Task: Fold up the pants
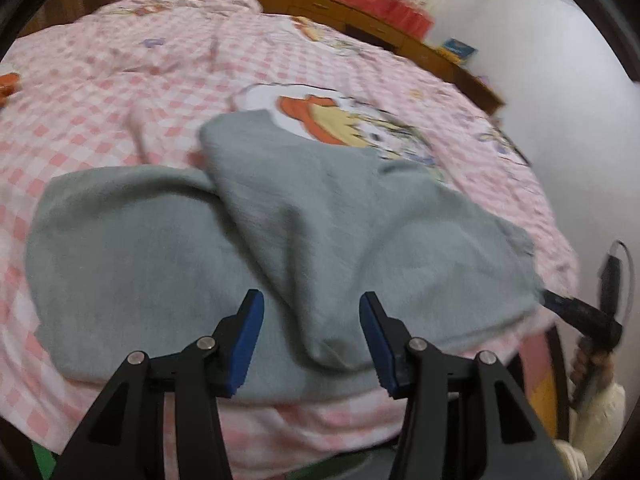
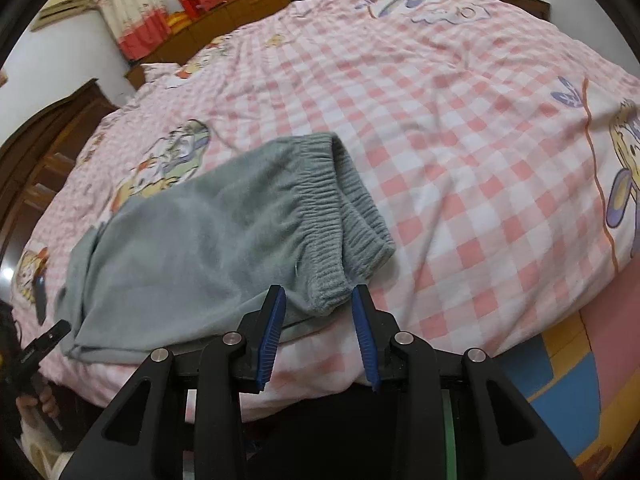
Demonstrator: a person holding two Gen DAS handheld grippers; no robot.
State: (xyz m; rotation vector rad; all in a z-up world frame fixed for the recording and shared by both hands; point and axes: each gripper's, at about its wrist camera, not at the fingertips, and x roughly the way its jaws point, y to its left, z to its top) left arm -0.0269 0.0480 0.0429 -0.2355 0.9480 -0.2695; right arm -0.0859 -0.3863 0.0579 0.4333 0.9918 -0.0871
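Note:
Grey pants (image 1: 280,220) lie on the pink checked bedspread (image 1: 120,92), folded over so that one layer crosses the other. My left gripper (image 1: 311,296) hovers open above their near edge, with its blue pads clear of the cloth. In the right wrist view the pants (image 2: 200,240) end in a ribbed elastic waistband (image 2: 324,200). The waistband's near corner lies between the tips of my right gripper (image 2: 318,288), which is open and does not press on it. The right gripper (image 1: 560,304) also shows at the pants' far right edge. The left gripper (image 2: 52,340) shows at the left, held by a hand.
The bedspread (image 2: 460,160) runs far beyond the pants, and its near edge drops off just under both grippers. A wooden headboard shelf (image 1: 340,8) with a blue box (image 1: 460,50) lines the far side. Dark wooden furniture (image 2: 40,152) stands at the left.

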